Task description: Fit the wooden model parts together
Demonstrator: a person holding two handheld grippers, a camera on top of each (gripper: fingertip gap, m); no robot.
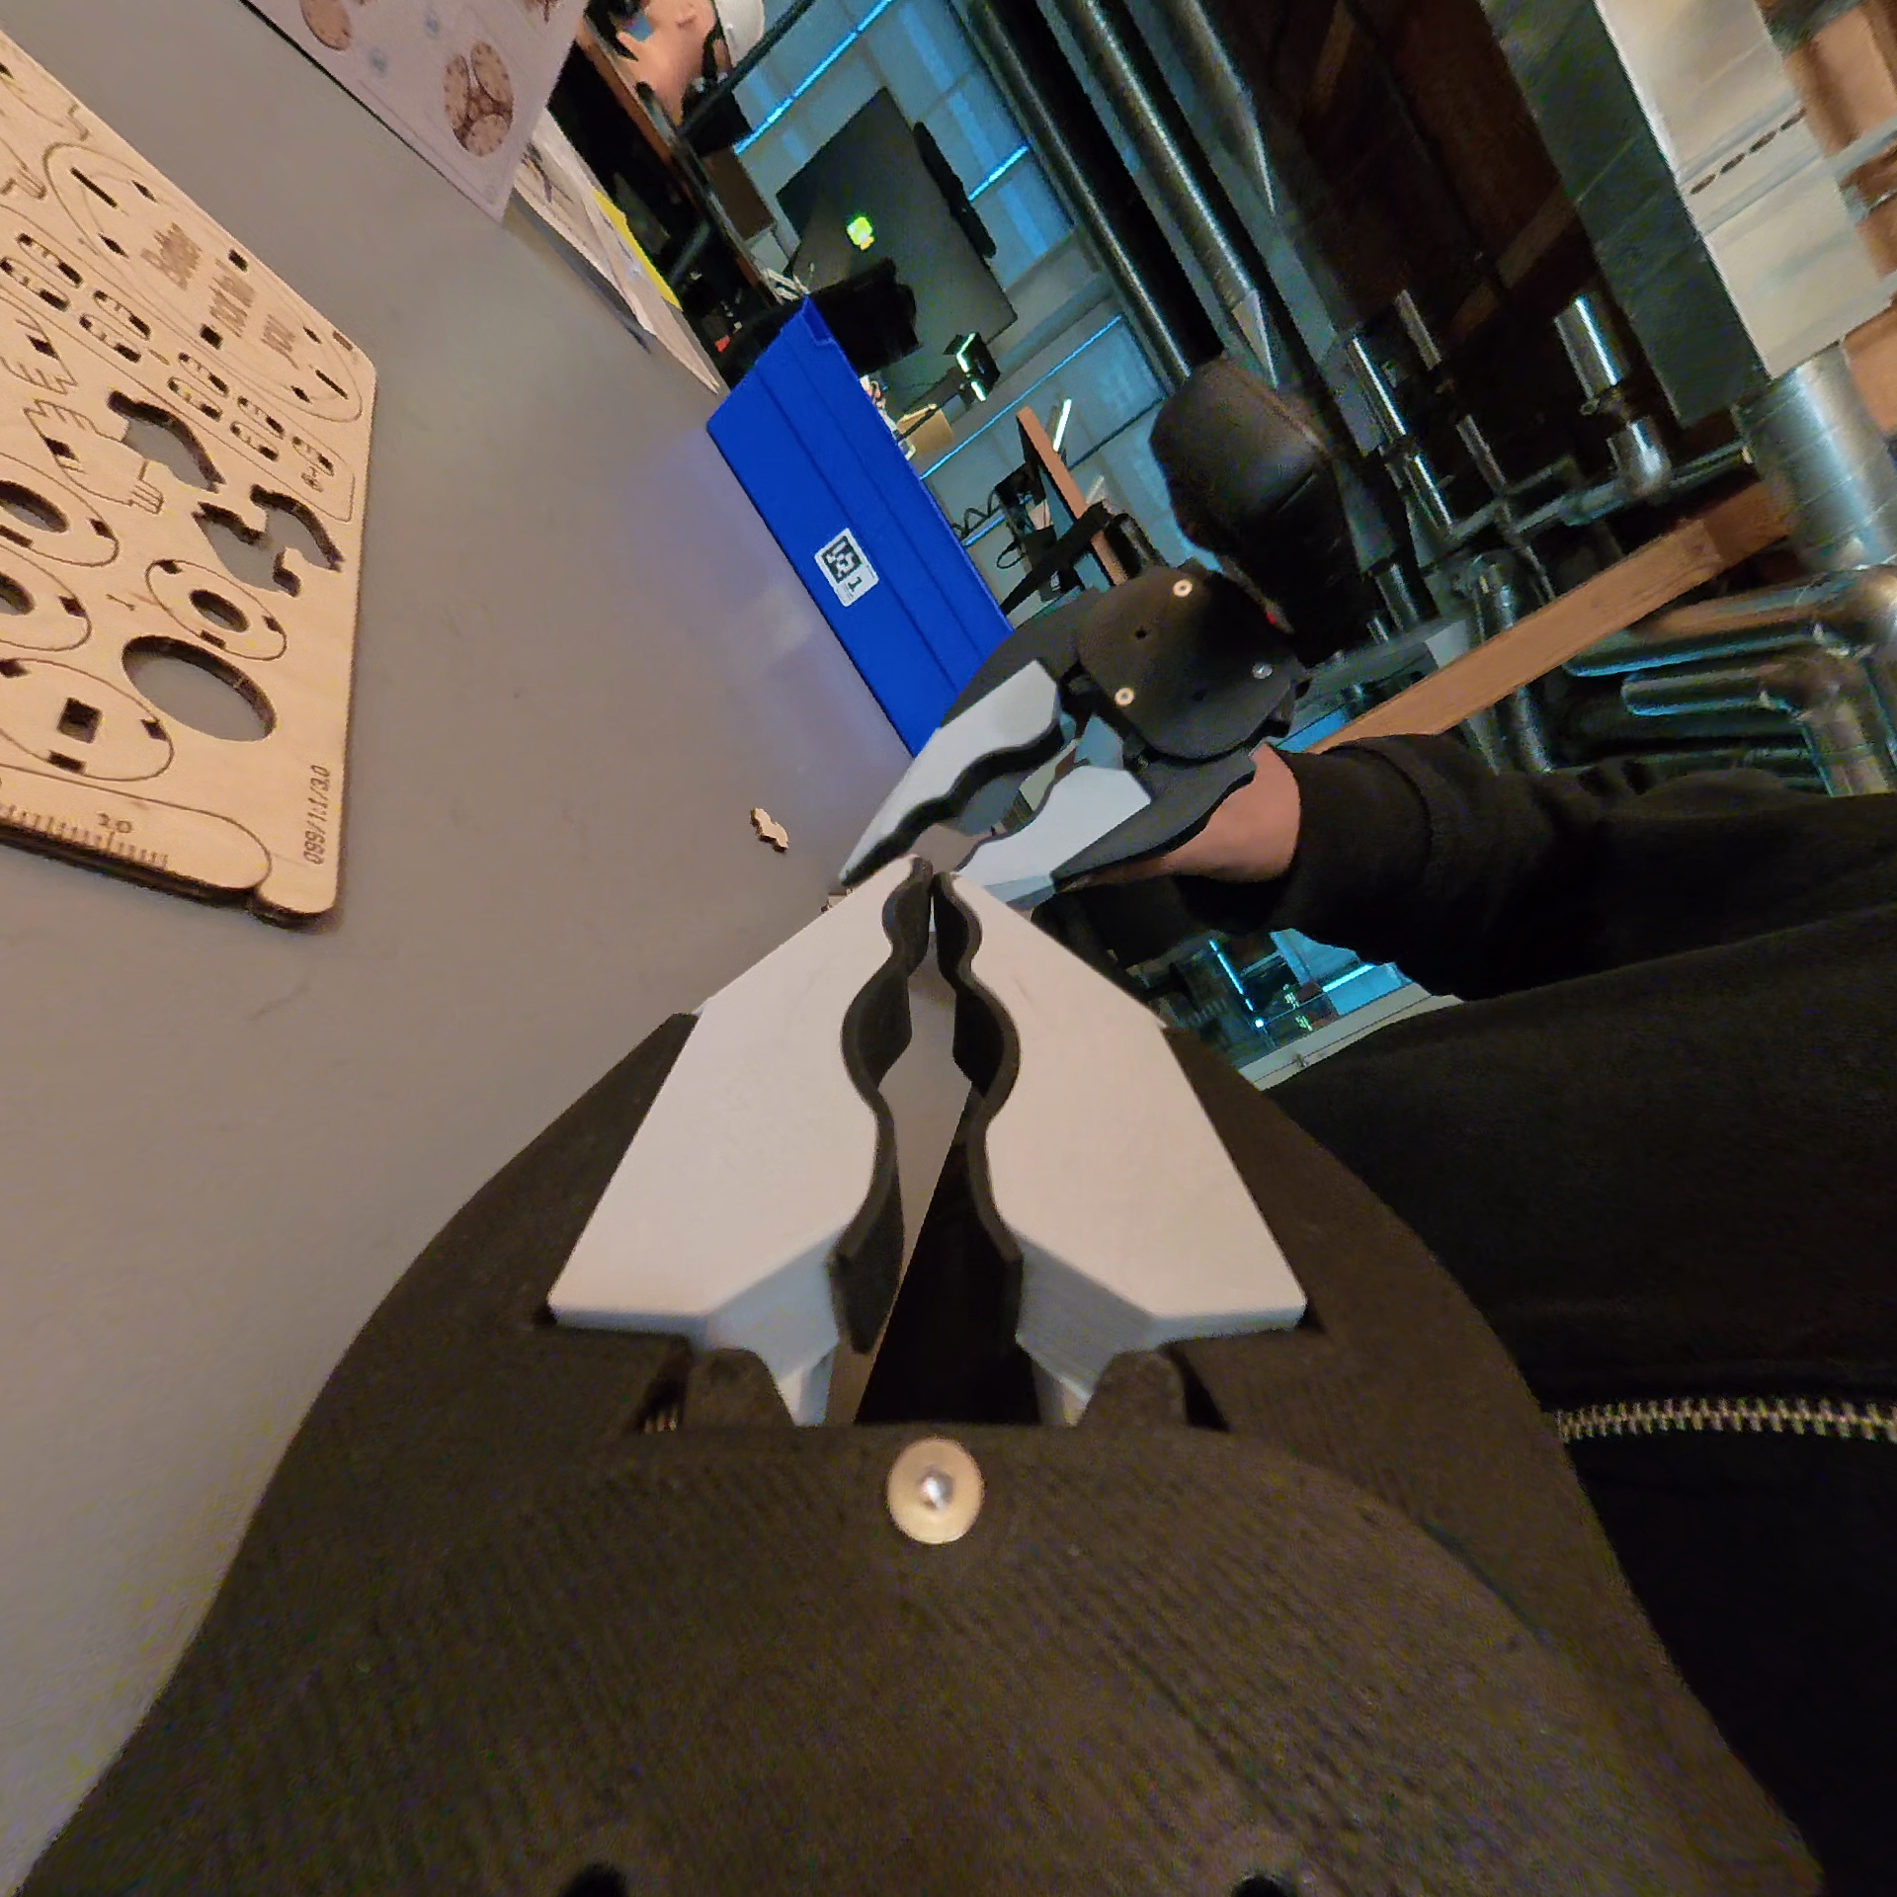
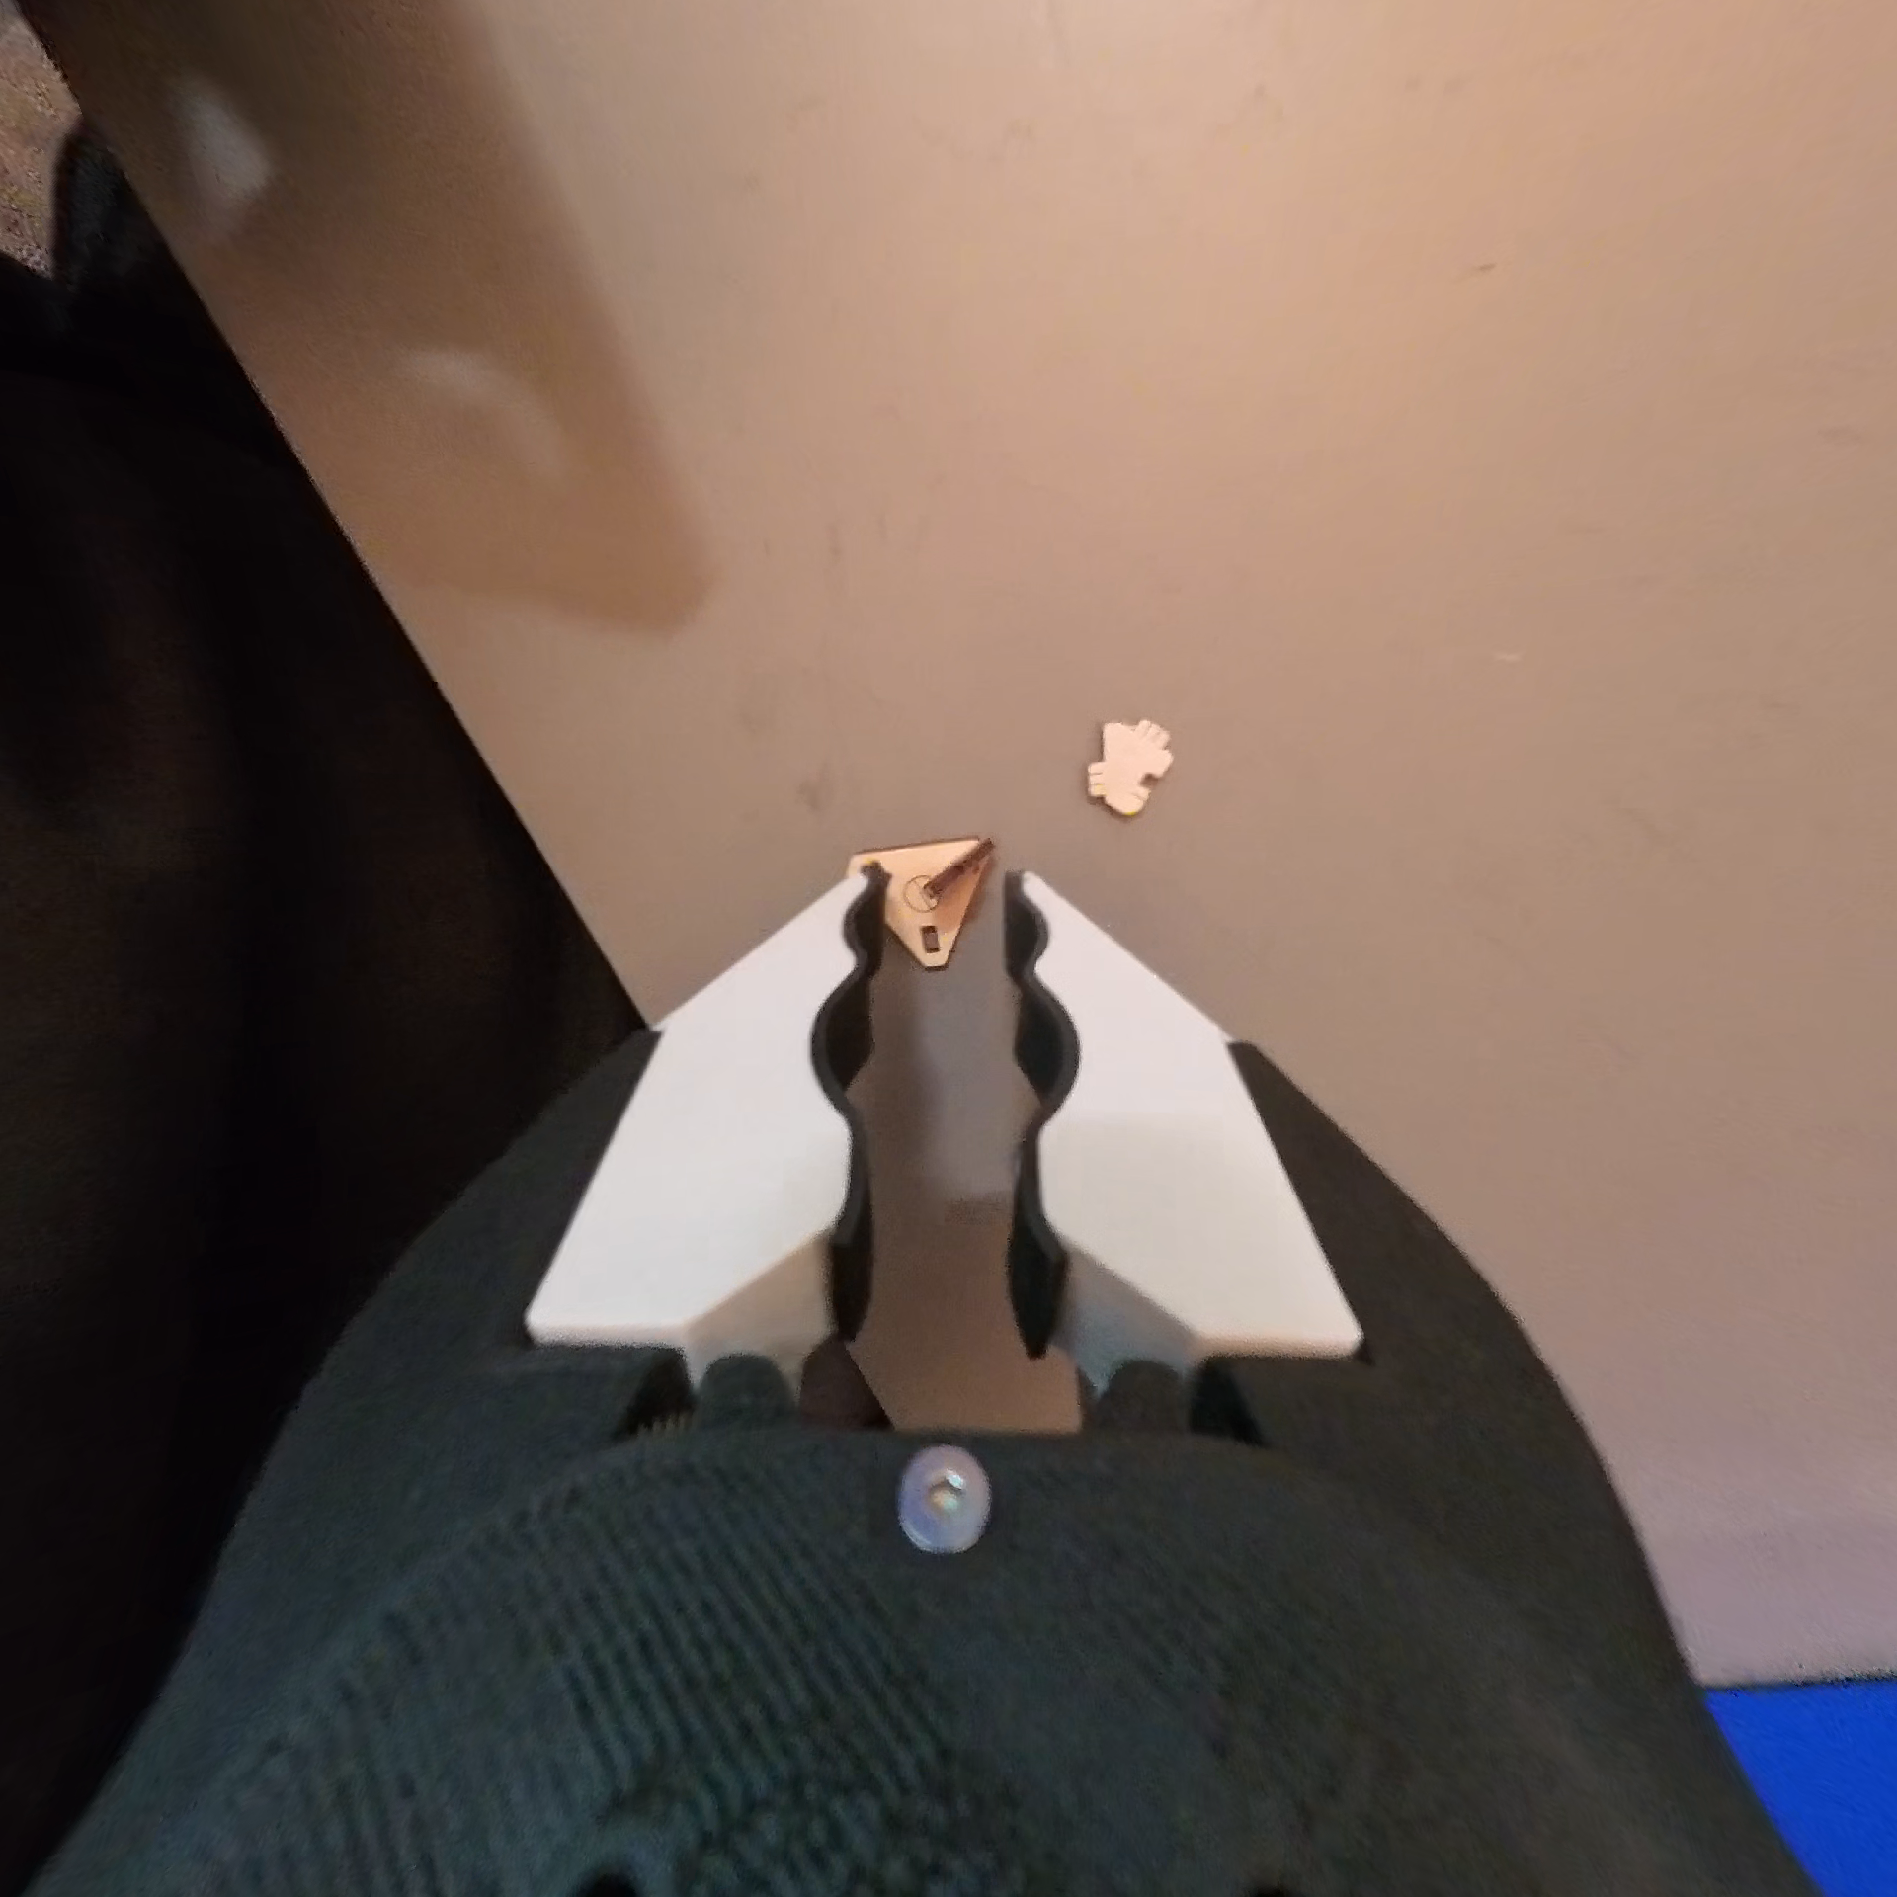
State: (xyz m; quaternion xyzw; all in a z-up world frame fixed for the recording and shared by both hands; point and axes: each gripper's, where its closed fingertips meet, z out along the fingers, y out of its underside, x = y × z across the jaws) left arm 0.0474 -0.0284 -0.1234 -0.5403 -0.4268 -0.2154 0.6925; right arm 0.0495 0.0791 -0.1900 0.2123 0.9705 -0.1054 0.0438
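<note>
Your right gripper (image 2: 939, 883) has its fingers spread; the triangular wooden piece (image 2: 929, 903) lies between the tips, against the left pad, clear of the right. Centre it before squeezing. Left gripper (image 1: 932, 885): fingers pressed together.

White fingers (image 1: 739, 1109), wavy black pads, black sleeve (image 1: 1540, 852)
</note>
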